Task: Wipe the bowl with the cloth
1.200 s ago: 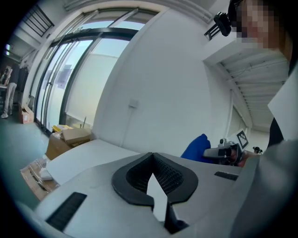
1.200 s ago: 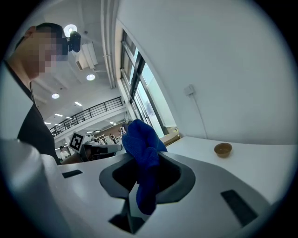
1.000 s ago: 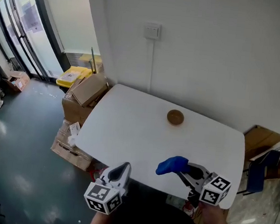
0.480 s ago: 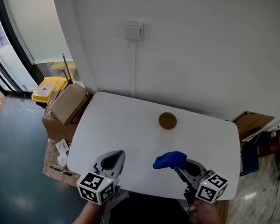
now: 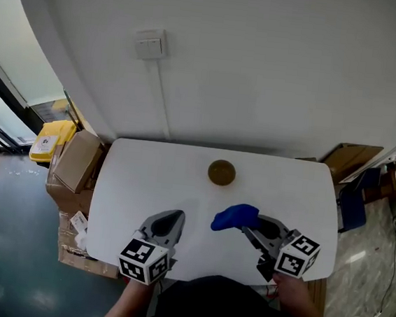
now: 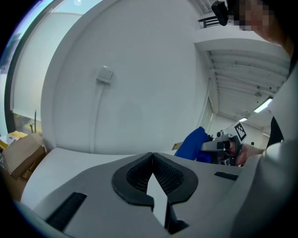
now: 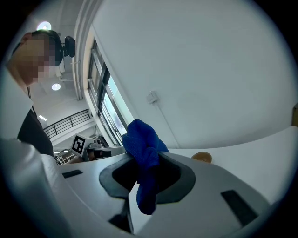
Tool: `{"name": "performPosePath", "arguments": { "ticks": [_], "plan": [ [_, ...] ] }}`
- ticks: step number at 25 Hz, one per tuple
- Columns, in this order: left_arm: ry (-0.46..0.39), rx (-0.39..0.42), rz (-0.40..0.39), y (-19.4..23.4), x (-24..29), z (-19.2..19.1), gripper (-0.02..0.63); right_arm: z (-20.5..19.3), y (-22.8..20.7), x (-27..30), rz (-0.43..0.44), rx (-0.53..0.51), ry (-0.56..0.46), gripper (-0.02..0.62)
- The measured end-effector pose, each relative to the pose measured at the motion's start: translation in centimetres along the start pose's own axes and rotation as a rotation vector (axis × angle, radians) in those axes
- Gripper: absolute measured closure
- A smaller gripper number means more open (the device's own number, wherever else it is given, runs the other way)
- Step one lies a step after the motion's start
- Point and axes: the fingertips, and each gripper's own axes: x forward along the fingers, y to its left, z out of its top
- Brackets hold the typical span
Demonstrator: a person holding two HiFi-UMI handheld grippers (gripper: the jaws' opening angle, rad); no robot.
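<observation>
Far left of the bowl (image 5: 222,172), down on the floor, I see a yellow bin (image 5: 51,139). Between it and the bowl is a heap of cardboard boxes (image 5: 77,161), just beside the worktop's (image 5: 140,176) left edge. I cannot tell what any of them holds.

The left claw (image 5: 172,218) is nearer me than the bowl and off to its left, over the worktop. In the left gripper view its jaws meet tip to tip, closed and empty.

The bowl itself is small, round and brown, and it sits upright on the white worktop near the far edge. From the head view it is too small for me to tell whether anything is in it.

The blue cloth (image 5: 232,216) is nearer me than the bowl, a little to its right and clear of it. It is bunched up. In the head view its long axis runs roughly across the picture, and the free end points left of the bowl. In the right gripper view it stands tall, with a wad above the jaws and a tail below.

The right claw (image 5: 248,227) is further right of the bowl and clamped on that cloth.
</observation>
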Motion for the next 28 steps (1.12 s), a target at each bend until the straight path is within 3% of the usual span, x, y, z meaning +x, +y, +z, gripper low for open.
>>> {"name": "performPosePath", "arguments": {
  "ticks": [16, 22, 28],
  "plan": [
    [0.16, -0.012, -0.021, 2.2, 12.7, -1.2, 0.594, -1.4, -10.9, 3.4, -0.015, 0.101, 0.079, 0.523],
    [0.228, 0.055, 0.018, 3.9, 16.4, -3.2, 0.594, -2.1, -13.6, 4.9, -0.014, 0.123, 0.115, 0.523],
    [0.229, 0.041, 0.046, 6.5, 20.0, -4.5, 0.592, -2.9, -16.0, 7.8, -0.034, 0.034, 0.168, 0.523]
  ]
}}
